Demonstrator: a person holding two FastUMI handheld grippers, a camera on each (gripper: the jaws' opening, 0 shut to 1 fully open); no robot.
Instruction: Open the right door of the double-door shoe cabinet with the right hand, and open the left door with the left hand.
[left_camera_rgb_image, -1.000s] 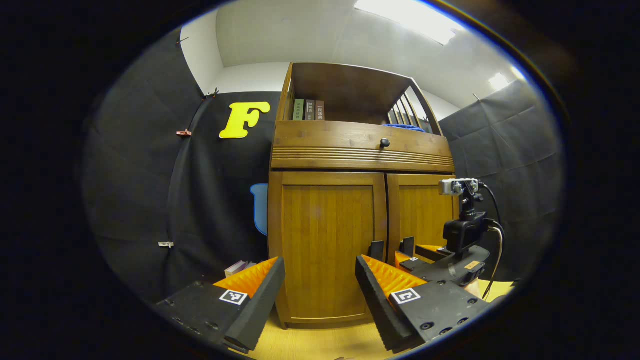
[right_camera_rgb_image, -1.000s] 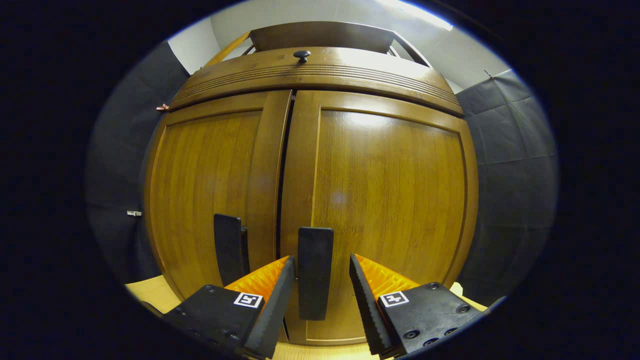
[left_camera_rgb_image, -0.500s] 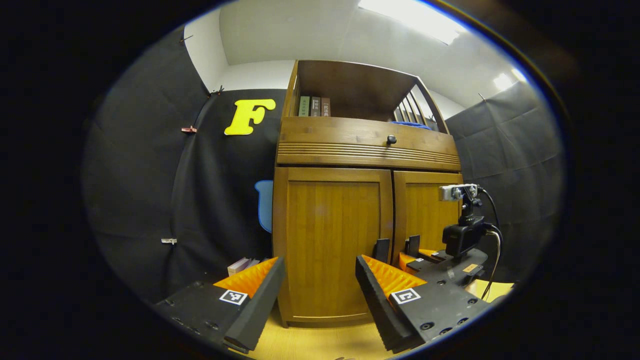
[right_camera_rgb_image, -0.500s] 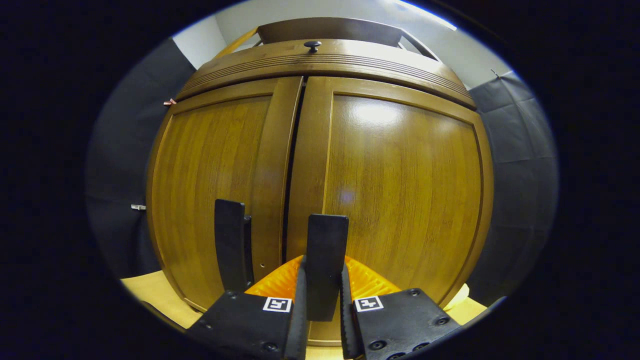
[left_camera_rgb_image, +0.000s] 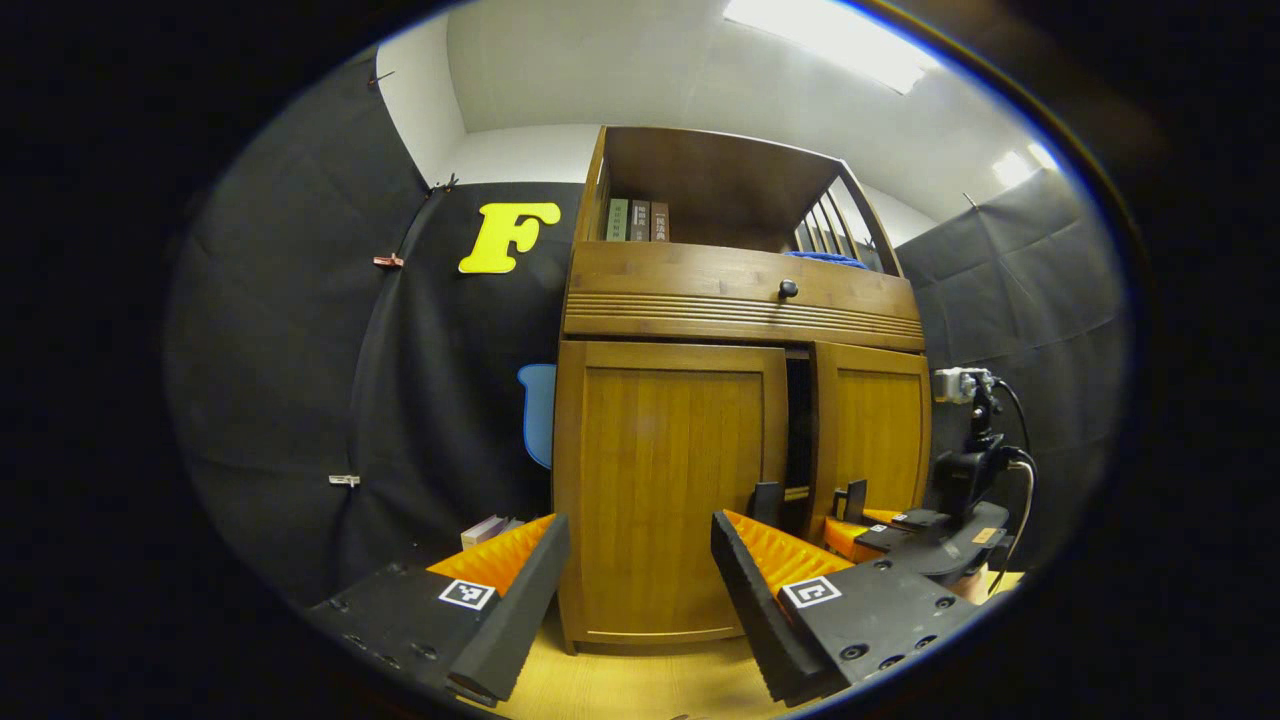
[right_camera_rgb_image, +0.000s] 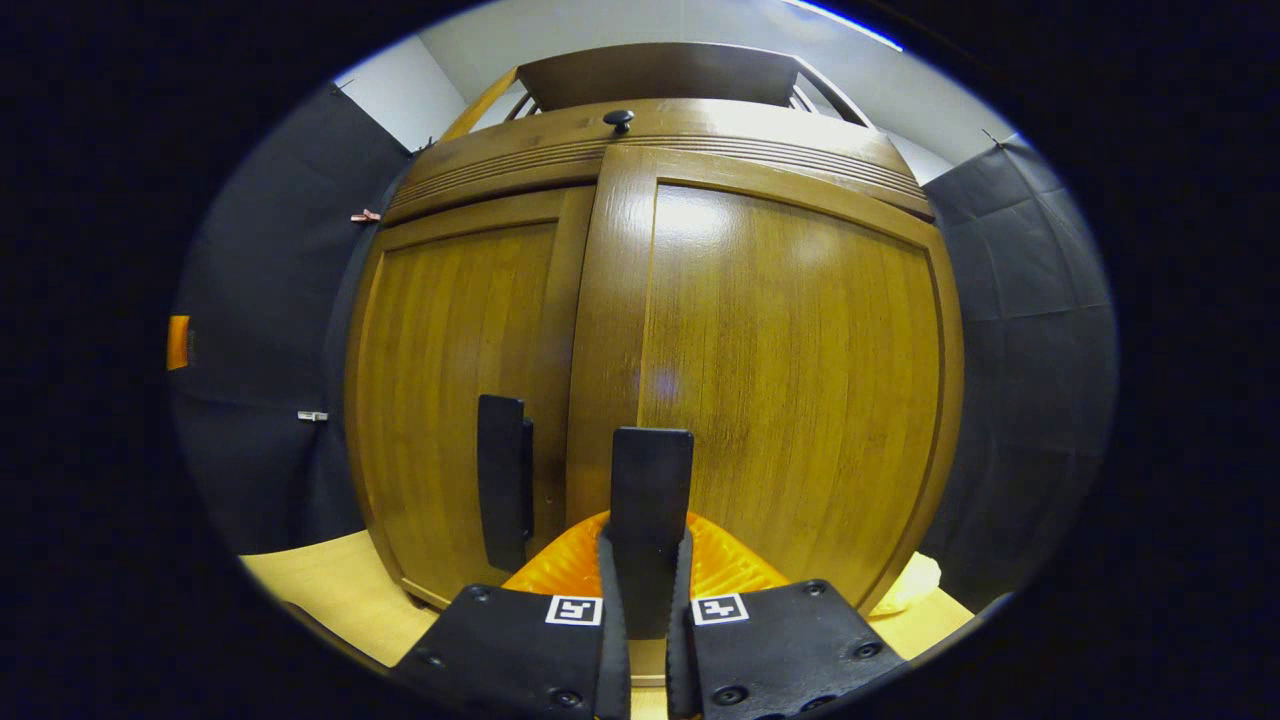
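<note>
Clamping my right gripper (right_camera_rgb_image: 640, 600) on the right door's handle (right_camera_rgb_image: 651, 500), I judge the stiff door (right_camera_rgb_image: 790, 380) swings easily; left gripper (left_camera_rgb_image: 635, 580) gapes.

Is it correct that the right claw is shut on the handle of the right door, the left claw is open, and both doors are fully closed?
Not quite. The right door is already ajar: the left gripper view shows a dark gap beside the closed left door. The rest holds: the right claw is shut on the right door handle, and the left claw is open.
</note>
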